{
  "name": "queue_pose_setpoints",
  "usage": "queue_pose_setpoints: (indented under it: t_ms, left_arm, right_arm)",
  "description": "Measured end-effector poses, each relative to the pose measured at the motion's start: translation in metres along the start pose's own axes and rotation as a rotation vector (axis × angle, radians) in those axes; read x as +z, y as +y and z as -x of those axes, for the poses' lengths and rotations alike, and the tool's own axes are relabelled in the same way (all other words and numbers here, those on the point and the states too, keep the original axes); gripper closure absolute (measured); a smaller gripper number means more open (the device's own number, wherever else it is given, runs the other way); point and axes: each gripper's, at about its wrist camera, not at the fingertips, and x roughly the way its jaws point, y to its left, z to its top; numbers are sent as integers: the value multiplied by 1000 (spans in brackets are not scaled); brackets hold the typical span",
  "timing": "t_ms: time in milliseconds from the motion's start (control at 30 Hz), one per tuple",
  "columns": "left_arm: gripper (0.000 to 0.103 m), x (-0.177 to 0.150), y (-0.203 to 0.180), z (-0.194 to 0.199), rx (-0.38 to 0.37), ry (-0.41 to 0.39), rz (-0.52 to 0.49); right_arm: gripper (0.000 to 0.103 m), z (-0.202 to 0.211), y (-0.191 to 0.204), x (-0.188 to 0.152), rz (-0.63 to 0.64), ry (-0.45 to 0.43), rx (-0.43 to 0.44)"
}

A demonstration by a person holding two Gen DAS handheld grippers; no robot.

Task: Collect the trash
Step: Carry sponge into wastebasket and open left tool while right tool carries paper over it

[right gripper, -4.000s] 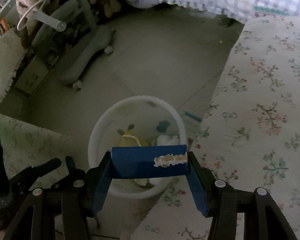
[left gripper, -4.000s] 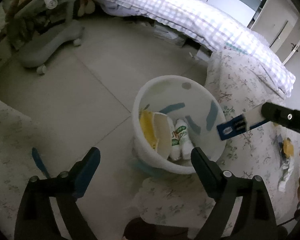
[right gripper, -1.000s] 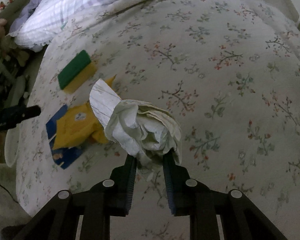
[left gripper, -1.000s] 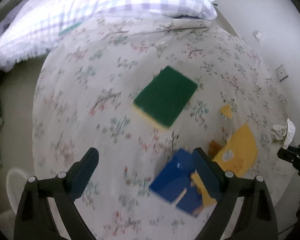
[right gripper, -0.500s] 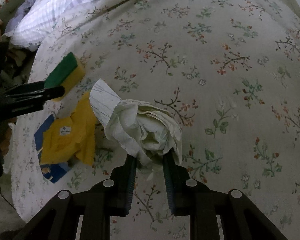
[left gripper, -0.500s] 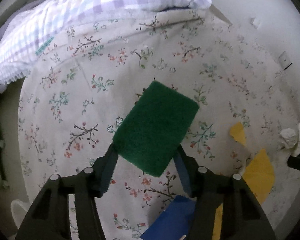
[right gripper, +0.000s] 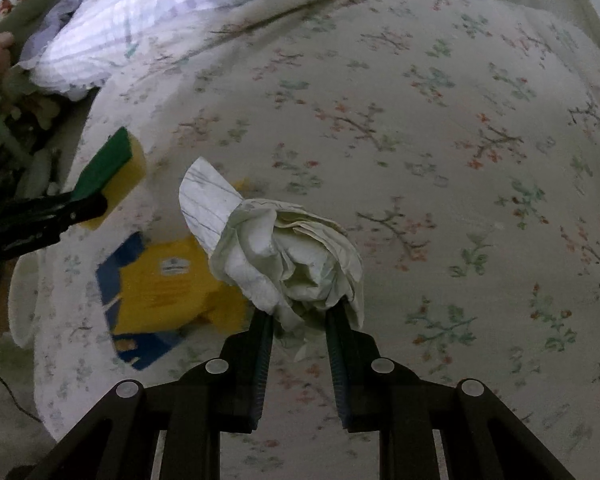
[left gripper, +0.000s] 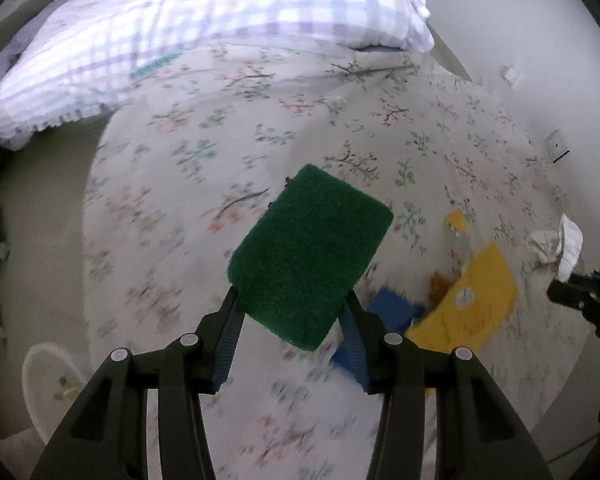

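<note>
A green-topped yellow sponge hangs above the floral bedcover, gripped at its near end by my left gripper. Its jaws are still closing, with both pads against the sponge's sides. In the right wrist view the sponge and the left gripper show at the left. My right gripper is shut on a crumpled wad of lined paper, held above the bed. Flat on the cover lies a torn yellow and blue wrapper, also in the left wrist view.
A white bucket stands on the floor off the bed's near left corner. A checked quilt lies along the far side of the bed. A small yellow scrap lies beyond the wrapper. The wall is at the right.
My left gripper has shut on the sponge and lifted it off the bedcover, toward the left. The right gripper still holds the paper wad and has drifted slightly.
</note>
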Motion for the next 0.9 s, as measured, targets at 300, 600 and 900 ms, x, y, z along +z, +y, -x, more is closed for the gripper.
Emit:
queue_pose_setpoints:
  t_ms: [300,600,900]
  left_arm:
    - [53,-57,63,48,-6,-48,131]
    - [53,-116,130,79,15,-82,266]
    - [53,-173,201,83,24,-85,406]
  right_arm:
    - [79,11,70,-4,88,-20,40]
    - [79,-11,145,-10,162,4,85]
    - [79,-49,227,-22,253,62,122]
